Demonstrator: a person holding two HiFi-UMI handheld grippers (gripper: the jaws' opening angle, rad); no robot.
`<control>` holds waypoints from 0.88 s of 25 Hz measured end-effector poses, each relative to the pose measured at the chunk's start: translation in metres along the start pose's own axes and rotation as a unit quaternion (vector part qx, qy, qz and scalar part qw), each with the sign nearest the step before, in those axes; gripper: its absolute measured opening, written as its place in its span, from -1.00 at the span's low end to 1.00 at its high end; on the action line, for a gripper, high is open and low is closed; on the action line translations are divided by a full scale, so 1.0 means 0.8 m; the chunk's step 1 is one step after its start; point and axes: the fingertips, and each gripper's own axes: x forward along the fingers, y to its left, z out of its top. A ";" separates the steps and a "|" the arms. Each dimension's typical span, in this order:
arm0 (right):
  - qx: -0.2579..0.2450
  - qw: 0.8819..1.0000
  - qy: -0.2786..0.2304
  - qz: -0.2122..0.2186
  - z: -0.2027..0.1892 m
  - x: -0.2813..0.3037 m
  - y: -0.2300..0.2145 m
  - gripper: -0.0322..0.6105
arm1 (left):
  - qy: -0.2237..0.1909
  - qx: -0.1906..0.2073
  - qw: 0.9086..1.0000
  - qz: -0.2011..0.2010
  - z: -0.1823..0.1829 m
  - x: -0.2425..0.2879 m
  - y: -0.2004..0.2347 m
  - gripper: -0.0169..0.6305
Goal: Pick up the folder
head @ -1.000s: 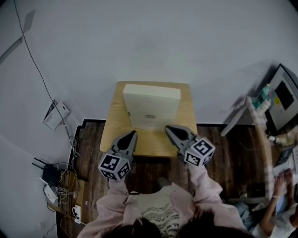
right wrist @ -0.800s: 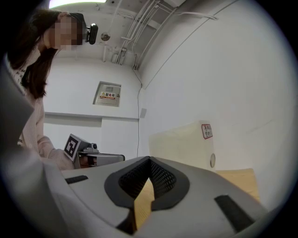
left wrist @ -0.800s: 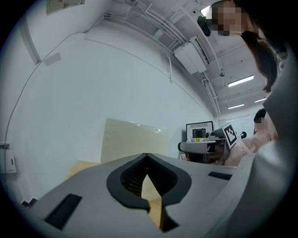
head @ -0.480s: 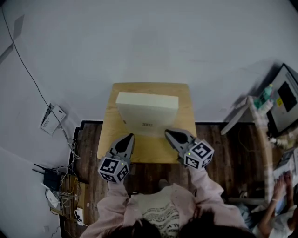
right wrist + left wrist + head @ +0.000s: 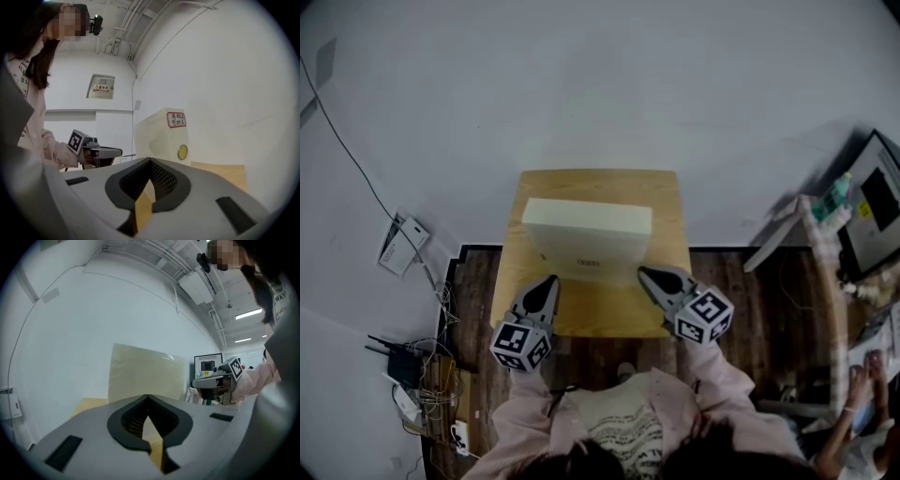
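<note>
The folder (image 5: 588, 238) is a thick cream box file standing upright on a small wooden table (image 5: 595, 305). It shows as a pale slab in the left gripper view (image 5: 145, 373), and end-on in the right gripper view (image 5: 164, 133) with a red-edged label and a yellow dot. My left gripper (image 5: 547, 284) hovers over the table's front left, shut and empty, just short of the folder. My right gripper (image 5: 649, 277) sits at the front right, also shut and empty, close to the folder's right end. Neither touches it.
The table stands against a plain white wall (image 5: 600, 94). A router and tangled cables (image 5: 412, 366) lie on the dark floor at the left. A desk with a monitor (image 5: 874, 202) and another person's hands are at the right edge.
Both grippers have drifted down and slightly apart toward the table's front corners. The folder and table sit a little lower and more centred in the head view.
</note>
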 end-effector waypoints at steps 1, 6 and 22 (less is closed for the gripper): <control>0.002 1.000 0.001 -0.002 -0.001 -0.001 -0.004 -0.90 | 0.003 0.001 1.000 0.002 -0.001 0.000 0.003 -0.96; 0.000 1.000 0.008 -0.008 -0.003 -0.007 -0.023 -0.90 | 0.015 0.013 1.000 0.019 -0.007 0.004 0.017 -0.96; -0.023 0.999 0.040 -0.029 -0.008 -0.003 -0.051 -0.77 | 0.069 0.038 0.997 -0.002 -0.015 0.013 0.087 -0.77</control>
